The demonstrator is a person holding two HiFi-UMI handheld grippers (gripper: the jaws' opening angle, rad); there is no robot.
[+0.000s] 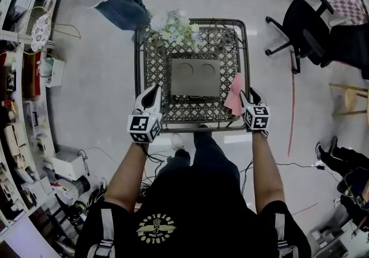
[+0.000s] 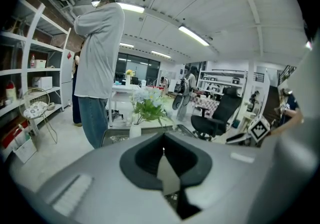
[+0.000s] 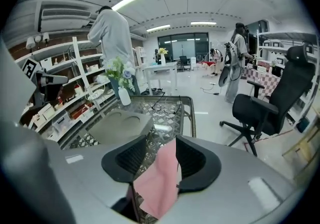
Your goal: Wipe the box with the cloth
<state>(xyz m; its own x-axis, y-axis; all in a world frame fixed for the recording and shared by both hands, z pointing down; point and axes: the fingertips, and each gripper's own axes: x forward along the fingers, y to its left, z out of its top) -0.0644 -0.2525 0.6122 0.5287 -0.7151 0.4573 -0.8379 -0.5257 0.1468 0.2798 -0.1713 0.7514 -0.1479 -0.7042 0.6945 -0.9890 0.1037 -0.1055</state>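
Pink cloth (image 1: 233, 94) lies at the lattice table's (image 1: 190, 113) right edge, loose between the right gripper's (image 1: 249, 96) parted jaws (no squeeze); grey box (image 1: 195, 77) sits mid-table; left gripper (image 1: 153, 92) closed, empty.

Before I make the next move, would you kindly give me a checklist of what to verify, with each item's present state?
1. Cloth between the right gripper's jaws: ok. The pink cloth lies between the jaws of the right gripper.
2. Right gripper clamped on the cloth: not ok. Its jaws stand apart.
3. Left gripper free: ok. The left gripper has its jaws together with nothing between them.
4. Box top clear for wiping: ok. Nothing lies on the grey box.
5. Flower vase clear of the box: ok. It stands at the table's far edge, apart from the box.
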